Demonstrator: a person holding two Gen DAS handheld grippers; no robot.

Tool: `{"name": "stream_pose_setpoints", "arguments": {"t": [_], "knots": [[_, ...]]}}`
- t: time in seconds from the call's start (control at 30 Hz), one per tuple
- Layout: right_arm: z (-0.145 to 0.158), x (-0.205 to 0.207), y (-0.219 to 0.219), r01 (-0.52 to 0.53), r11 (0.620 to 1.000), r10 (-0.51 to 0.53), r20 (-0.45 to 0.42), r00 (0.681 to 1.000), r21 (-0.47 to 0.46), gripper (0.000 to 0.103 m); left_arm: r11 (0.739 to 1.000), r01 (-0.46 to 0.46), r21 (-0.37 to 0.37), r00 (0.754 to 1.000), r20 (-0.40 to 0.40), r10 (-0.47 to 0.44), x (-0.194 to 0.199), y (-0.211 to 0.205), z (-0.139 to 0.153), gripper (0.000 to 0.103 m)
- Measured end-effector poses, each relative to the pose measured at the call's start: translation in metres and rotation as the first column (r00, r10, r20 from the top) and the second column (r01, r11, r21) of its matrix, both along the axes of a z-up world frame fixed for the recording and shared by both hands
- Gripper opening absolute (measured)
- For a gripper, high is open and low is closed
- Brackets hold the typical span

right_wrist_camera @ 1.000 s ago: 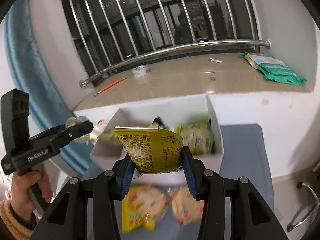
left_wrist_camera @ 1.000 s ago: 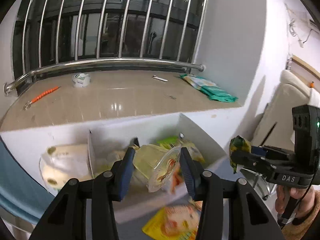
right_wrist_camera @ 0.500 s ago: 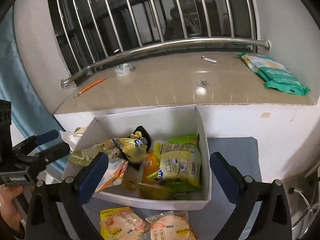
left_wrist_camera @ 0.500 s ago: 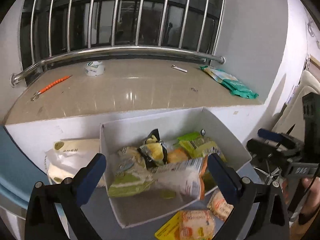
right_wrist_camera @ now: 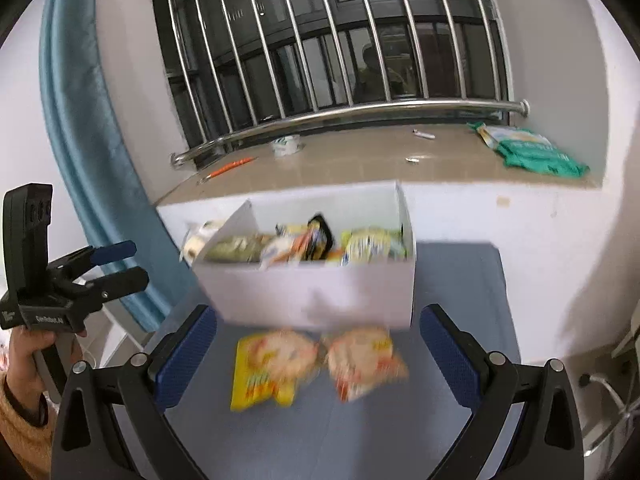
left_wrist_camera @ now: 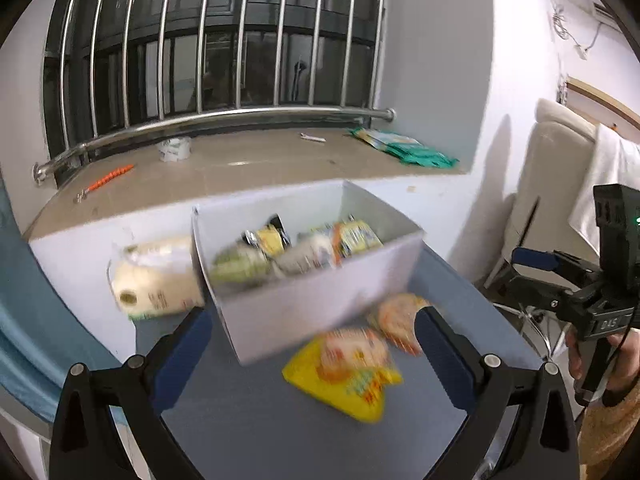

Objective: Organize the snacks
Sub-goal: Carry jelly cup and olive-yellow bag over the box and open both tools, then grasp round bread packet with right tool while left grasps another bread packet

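A white box (left_wrist_camera: 320, 304) (right_wrist_camera: 312, 292) holding several snack packets stands on a grey-blue table (left_wrist_camera: 280, 420) below a window sill. In front of it lie a yellow snack packet (left_wrist_camera: 348, 368) (right_wrist_camera: 268, 364) and an orange-trimmed snack packet (left_wrist_camera: 400, 320) (right_wrist_camera: 364, 356) side by side. My left gripper (left_wrist_camera: 312, 356) is open and empty, back from the box's front wall. My right gripper (right_wrist_camera: 316, 356) is open and empty too, with both loose packets showing between its fingers lower down. Each gripper also shows in the other's view, the right gripper (left_wrist_camera: 540, 268) and the left gripper (right_wrist_camera: 116, 264) both with jaws apart.
A pack of paper rolls (left_wrist_camera: 156, 284) lies left of the box. The tan sill (left_wrist_camera: 240, 168) carries green packets (left_wrist_camera: 404, 148) (right_wrist_camera: 536, 152), a tape roll (left_wrist_camera: 174, 148) and an orange tool (left_wrist_camera: 106, 180). A blue curtain (right_wrist_camera: 92, 128) hangs left; a chair (left_wrist_camera: 552, 184) stands right.
Both grippers let go of their packets, which now lie in the box, and opened wide. Both have since drawn back from the box, so the two loose packets have come into view.
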State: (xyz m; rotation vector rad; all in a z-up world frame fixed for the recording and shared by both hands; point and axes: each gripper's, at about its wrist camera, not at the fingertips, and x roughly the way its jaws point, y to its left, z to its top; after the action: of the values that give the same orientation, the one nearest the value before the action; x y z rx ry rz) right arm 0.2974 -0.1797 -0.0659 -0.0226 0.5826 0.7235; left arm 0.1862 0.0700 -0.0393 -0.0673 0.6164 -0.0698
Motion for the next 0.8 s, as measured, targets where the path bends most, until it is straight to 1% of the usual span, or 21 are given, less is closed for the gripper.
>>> {"name": "stream_pose_setpoints", "arguments": {"t": [0.07,0.13,0.2,0.27,0.33,0.4,0.53,0.6,0.8], "knots": [[-0.013,-0.015,-0.007,0.002,1.000,-0.001,-0.013,1.000,0.006,0.103,1.000,0.018,-0.009,1.000,-0.003,-0.018,-0.021,-0.008,-0.010,0.103],[-0.030,-0.030,-0.013,-0.004,1.000,0.004,-0.028,1.000,0.015,0.103,0.999,0.016,-0.030,1.000,-0.006,-0.016,-0.037,-0.013,-0.018,0.103],[-0.045,-0.039,-0.013,0.006,1.000,-0.007,-0.030,1.000,-0.024,0.103,0.998,0.017,-0.052,1.000,-0.007,-0.018,-0.052,-0.018,-0.027,0.103],[-0.058,-0.042,-0.010,0.011,0.998,-0.013,-0.026,1.000,-0.064,0.103,0.999,0.015,-0.051,1.000,-0.014,-0.016,-0.059,-0.022,-0.034,0.103],[-0.066,-0.036,-0.007,0.010,0.997,-0.015,-0.054,0.998,-0.081,0.103,0.998,0.010,-0.056,0.999,-0.037,-0.012,-0.062,-0.025,-0.041,0.103],[-0.070,-0.028,-0.004,0.012,0.996,-0.017,-0.056,0.998,-0.091,0.103,0.997,0.017,-0.070,0.999,-0.046,-0.020,-0.064,-0.027,-0.045,0.103],[-0.079,-0.002,0.016,0.013,0.986,-0.022,-0.053,0.998,-0.165,0.103,0.998,0.017,-0.059,0.997,-0.068,-0.021,-0.063,-0.029,-0.051,0.103],[-0.088,0.015,0.030,0.024,0.970,-0.036,-0.043,0.998,-0.240,0.103,0.998,0.019,-0.056,0.997,-0.072,-0.023,-0.063,-0.029,-0.052,0.103],[-0.107,0.059,0.058,0.011,0.944,-0.028,-0.048,0.998,-0.329,0.103,0.999,0.015,-0.046,0.996,-0.090,-0.019,-0.067,-0.027,-0.056,0.103]]}}
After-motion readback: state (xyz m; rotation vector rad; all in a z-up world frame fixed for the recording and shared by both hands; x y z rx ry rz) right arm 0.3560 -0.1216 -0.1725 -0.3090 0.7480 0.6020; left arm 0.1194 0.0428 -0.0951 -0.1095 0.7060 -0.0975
